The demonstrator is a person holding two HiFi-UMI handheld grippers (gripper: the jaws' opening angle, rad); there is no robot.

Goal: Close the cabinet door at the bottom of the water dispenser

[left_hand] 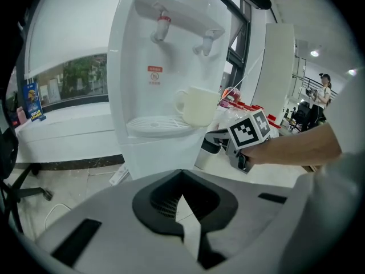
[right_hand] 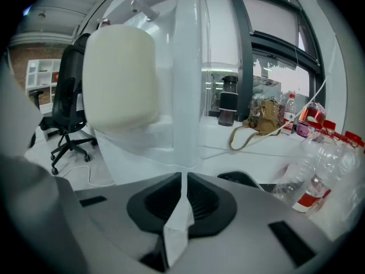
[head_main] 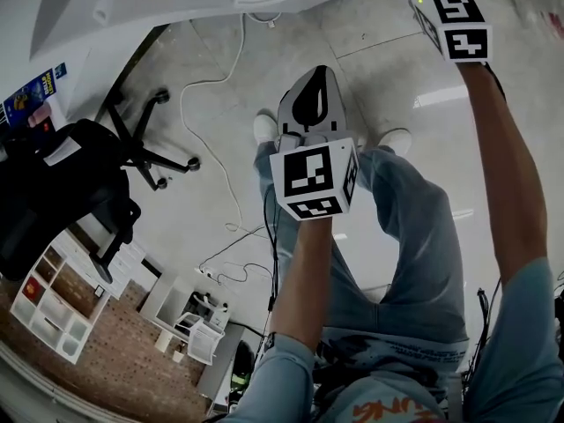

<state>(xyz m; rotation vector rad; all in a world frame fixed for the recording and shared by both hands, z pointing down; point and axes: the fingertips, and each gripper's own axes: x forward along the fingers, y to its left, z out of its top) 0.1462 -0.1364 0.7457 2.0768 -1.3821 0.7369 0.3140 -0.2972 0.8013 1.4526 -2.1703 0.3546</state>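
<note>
The white water dispenser [left_hand: 165,50] stands ahead in the left gripper view, a cream mug [left_hand: 198,104] on its drip tray. Its lower front is mostly hidden behind my left gripper's body, so the cabinet door does not show clearly. My left gripper [left_hand: 181,201] hangs back over the floor [head_main: 315,76], shut and empty. My right gripper [left_hand: 212,138] is at the dispenser's right side, just below the tray. In the right gripper view its jaws [right_hand: 183,178] are together, and a white vertical edge [right_hand: 185,67] rises straight from the tips, the mug [right_hand: 120,76] to its left. Contact cannot be told.
A black office chair [head_main: 62,192] stands at the left, and cables [head_main: 211,86] trail over the floor. Plastic bottles [right_hand: 319,170] and a tan bag [right_hand: 262,124] sit on the counter right of the dispenser. A white shelf unit [head_main: 53,307] is behind me.
</note>
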